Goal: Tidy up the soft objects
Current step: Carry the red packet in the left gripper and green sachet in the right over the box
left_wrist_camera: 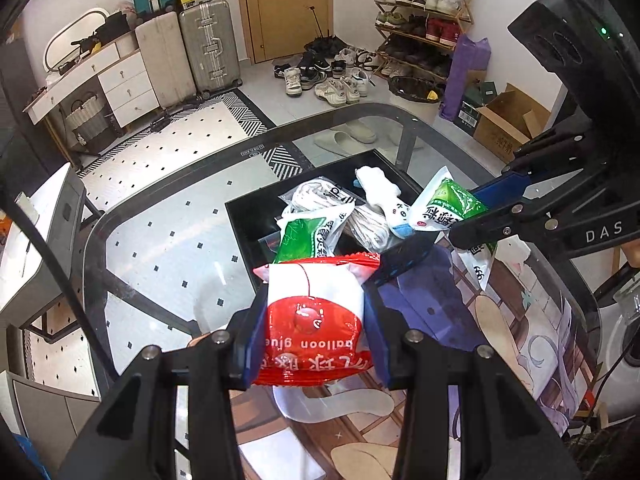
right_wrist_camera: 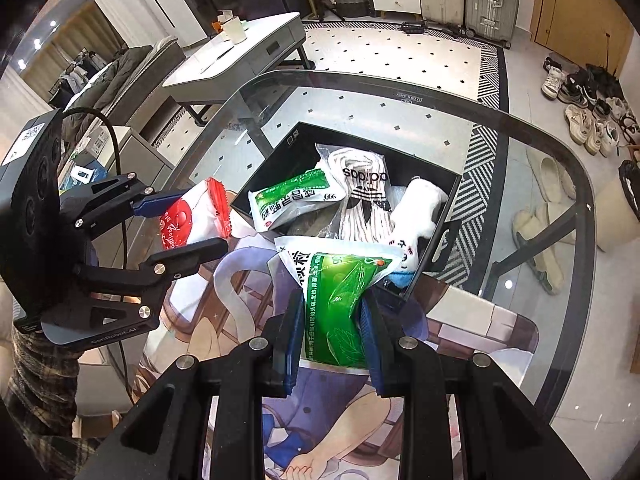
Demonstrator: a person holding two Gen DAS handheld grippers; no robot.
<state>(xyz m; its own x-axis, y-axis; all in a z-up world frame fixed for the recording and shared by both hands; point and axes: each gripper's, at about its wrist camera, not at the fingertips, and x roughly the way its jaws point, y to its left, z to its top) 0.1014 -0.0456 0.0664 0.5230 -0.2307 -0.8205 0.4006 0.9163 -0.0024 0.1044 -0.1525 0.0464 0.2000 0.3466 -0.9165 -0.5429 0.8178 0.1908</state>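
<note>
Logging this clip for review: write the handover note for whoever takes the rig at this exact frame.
Left gripper: shut on the red-and-white balloon-glue packet, beside the black box.
Right gripper: shut on a green-and-white sachet at the box's near edge.
Done: second green sachet, bagged Adidas socks and white plush toy lie in the box.
Left: probably drop both held packets in.

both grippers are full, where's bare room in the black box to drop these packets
Bare floor shows in the black box at its left corner, bordered by the wall, the green packet and the adidas bag. The middle and right, around the white sock, are crowded. Bare glass table lies beyond the box.
</note>
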